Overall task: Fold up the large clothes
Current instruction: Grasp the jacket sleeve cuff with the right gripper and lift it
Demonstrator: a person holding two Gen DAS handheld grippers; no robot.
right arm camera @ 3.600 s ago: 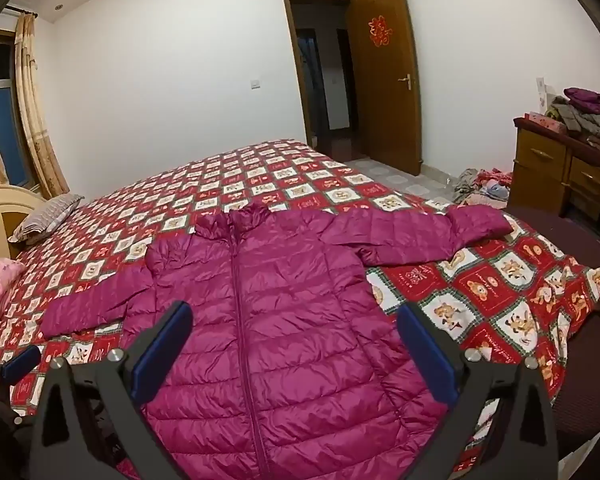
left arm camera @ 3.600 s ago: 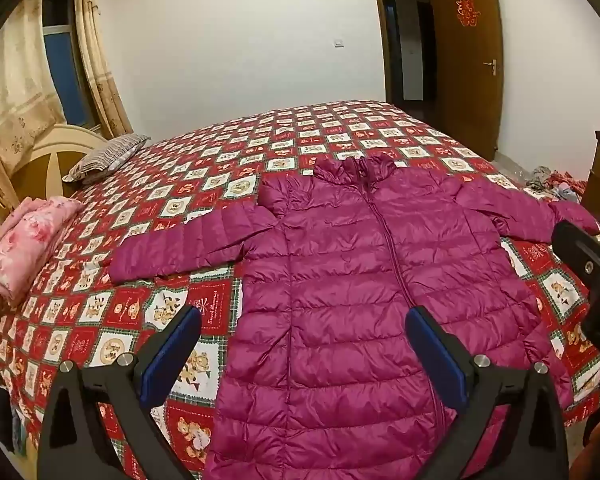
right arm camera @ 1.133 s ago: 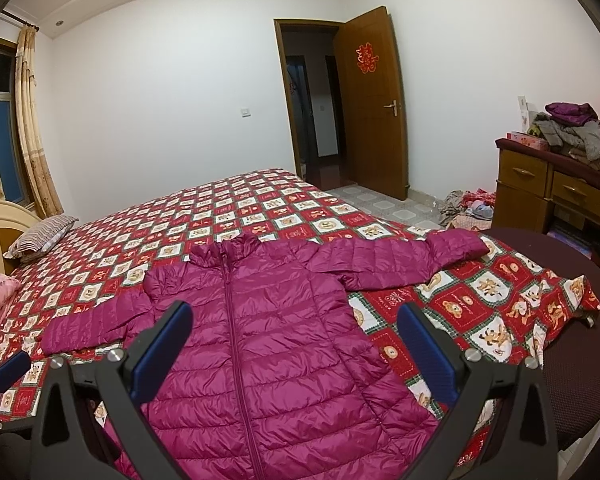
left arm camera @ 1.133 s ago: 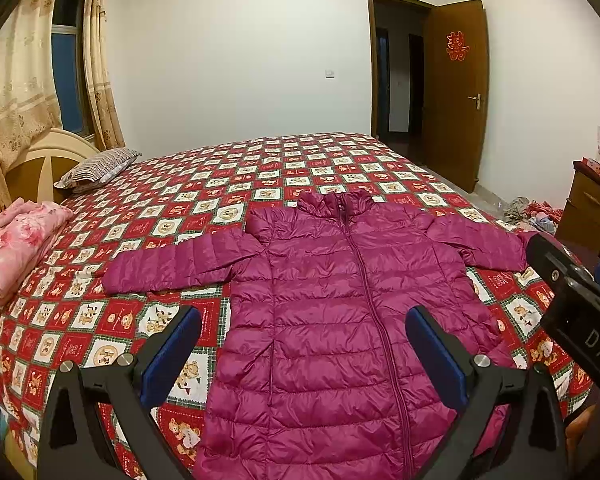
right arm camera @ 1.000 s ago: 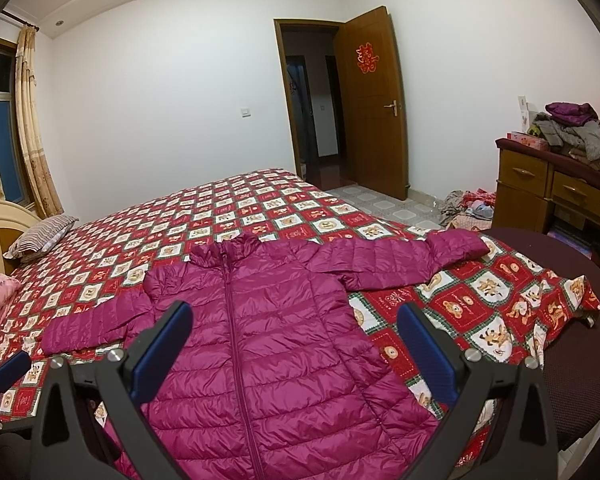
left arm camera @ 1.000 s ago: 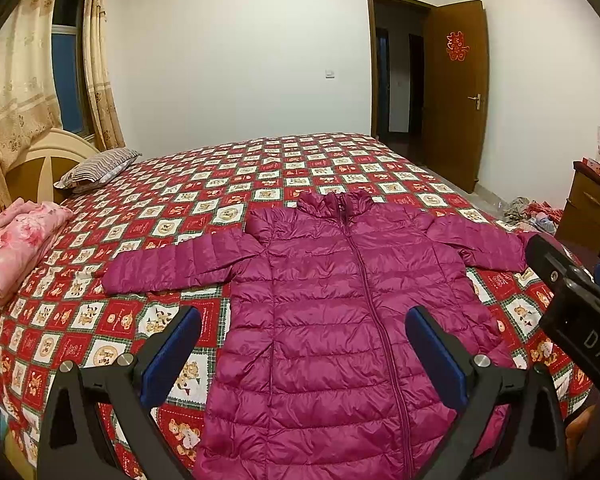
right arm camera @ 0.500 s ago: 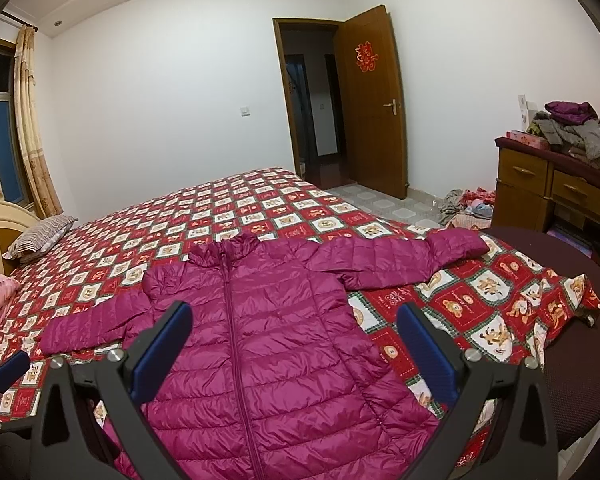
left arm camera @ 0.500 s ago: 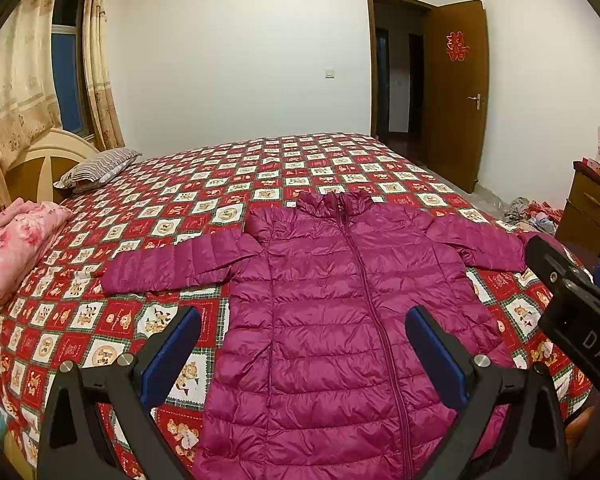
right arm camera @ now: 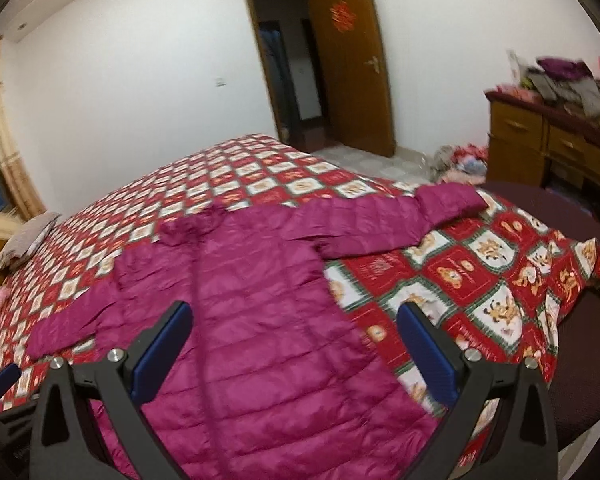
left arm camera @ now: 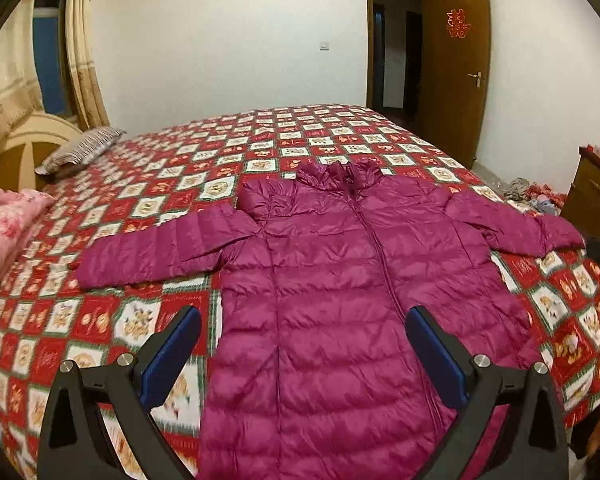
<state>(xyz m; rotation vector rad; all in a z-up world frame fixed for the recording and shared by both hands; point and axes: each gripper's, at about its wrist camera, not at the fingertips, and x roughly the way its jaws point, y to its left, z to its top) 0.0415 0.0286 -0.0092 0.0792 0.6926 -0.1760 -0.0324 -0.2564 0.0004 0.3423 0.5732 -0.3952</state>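
A magenta quilted puffer jacket [left arm camera: 340, 280] lies flat and zipped on the bed, collar away from me, both sleeves spread out to the sides. It also shows in the right wrist view [right arm camera: 252, 320]. My left gripper [left arm camera: 304, 356] is open and empty, held above the jacket's lower left part. My right gripper [right arm camera: 294, 348] is open and empty, above the jacket's lower right side near its hem edge. The jacket's right sleeve [right arm camera: 400, 220] reaches toward the bed's right corner.
The bed has a red, white and green patchwork cover [left arm camera: 148, 184]. A striped pillow [left arm camera: 80, 152] and pink folded bedding [left arm camera: 8, 232] lie at the left. A wooden dresser [right arm camera: 548, 140] with piled clothes stands right. Clothes lie on the floor [right arm camera: 460, 164] by the open door [right arm camera: 352, 60].
The right gripper has swung to the right and tilted, so its view is blurred and the jacket sits further left. The left gripper has barely moved. Both stay open.
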